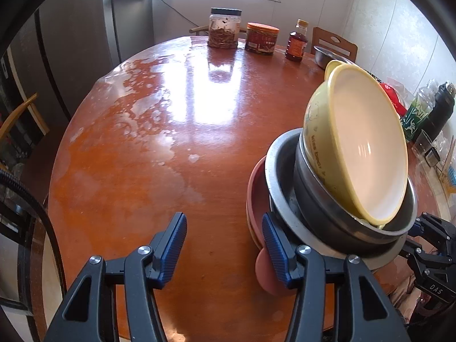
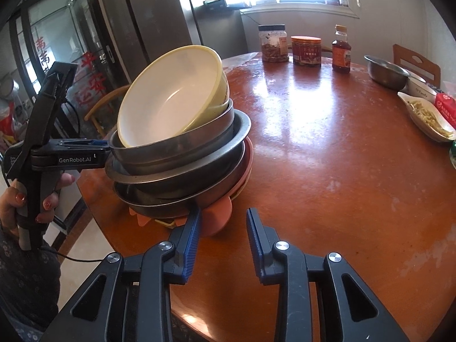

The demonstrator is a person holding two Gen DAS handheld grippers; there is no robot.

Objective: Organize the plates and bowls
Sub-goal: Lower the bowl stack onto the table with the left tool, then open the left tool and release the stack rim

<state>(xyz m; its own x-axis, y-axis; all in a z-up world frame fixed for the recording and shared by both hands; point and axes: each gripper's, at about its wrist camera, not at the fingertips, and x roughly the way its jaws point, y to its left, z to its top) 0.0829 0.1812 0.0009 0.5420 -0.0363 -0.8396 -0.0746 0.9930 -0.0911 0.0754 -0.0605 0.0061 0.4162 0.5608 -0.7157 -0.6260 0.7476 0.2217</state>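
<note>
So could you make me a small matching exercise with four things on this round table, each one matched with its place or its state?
Things:
1. yellow plastic bowl
2. pink silicone plate
3. orange-lidded round tin
4. loose steel bowl

Places or states:
A. bottom of the stack
B. between the clear jar and the syrup bottle
C. tilted on top of the stack
D. alone by the wooden chair back

Pairs: 1-C, 2-A, 3-B, 4-D

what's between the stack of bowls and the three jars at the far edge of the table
Nothing: in both wrist views only bare, glossy table separates the bowl stack from the jars.
</note>
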